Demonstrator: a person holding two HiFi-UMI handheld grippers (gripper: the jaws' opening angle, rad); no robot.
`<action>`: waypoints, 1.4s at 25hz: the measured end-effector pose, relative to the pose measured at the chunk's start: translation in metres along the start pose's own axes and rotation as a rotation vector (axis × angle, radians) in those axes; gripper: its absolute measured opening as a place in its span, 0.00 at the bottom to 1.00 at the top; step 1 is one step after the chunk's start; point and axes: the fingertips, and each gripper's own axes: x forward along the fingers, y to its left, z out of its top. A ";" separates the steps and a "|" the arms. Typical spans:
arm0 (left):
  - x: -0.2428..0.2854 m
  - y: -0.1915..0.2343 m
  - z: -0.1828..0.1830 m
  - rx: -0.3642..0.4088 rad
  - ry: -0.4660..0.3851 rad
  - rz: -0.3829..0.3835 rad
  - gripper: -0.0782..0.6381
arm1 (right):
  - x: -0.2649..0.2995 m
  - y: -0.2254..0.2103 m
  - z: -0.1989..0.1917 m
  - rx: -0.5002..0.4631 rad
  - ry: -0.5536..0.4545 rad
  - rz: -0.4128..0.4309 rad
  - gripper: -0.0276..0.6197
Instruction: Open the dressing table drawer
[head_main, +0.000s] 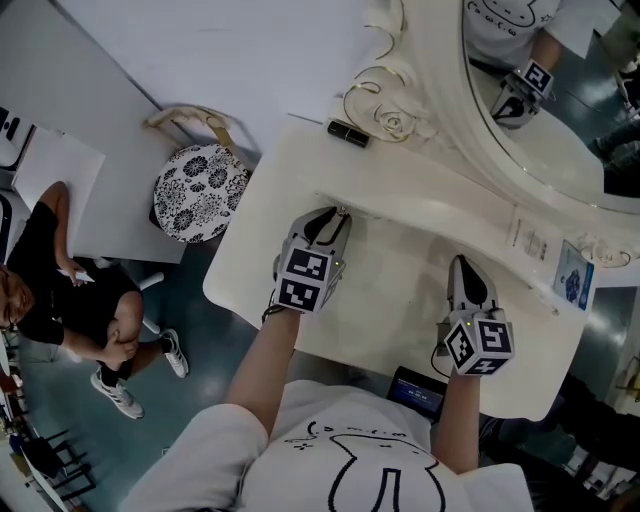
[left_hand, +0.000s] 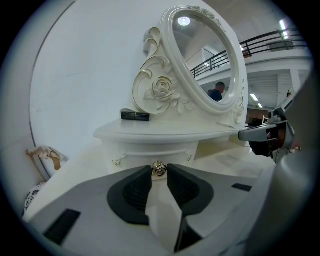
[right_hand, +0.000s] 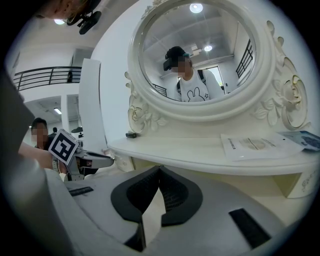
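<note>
The left gripper (head_main: 338, 214) has its jaws closed on the small gold metal knob (left_hand: 159, 169). This knob sits at the middle of the little cream-white curved drawer (left_hand: 145, 152). The drawer lies at the far left of the glossy cream counter (head_main: 400, 300), under the raised shelf that carries the oval carved-frame mirror (left_hand: 205, 60).

The right gripper (right_hand: 160, 172) rests over the near right of the counter, jaws together and holding nothing.

The knob is the only place to take hold, and it looks small, round and smooth, so the pads could slip off it. The drawer itself is probably light and stiff. A straight, level pull towards the near side should slide it out, and any downward drag risks twisting the knob or marking the paint.
</note>
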 end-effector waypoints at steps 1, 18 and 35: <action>-0.001 0.000 0.000 0.001 0.000 0.000 0.26 | -0.001 0.000 -0.001 0.003 -0.001 0.000 0.07; -0.017 -0.004 -0.014 -0.001 0.006 -0.004 0.26 | -0.013 0.011 -0.008 0.014 -0.006 0.007 0.07; -0.033 -0.007 -0.024 -0.004 0.014 -0.003 0.26 | -0.020 0.020 -0.012 0.004 -0.004 0.027 0.07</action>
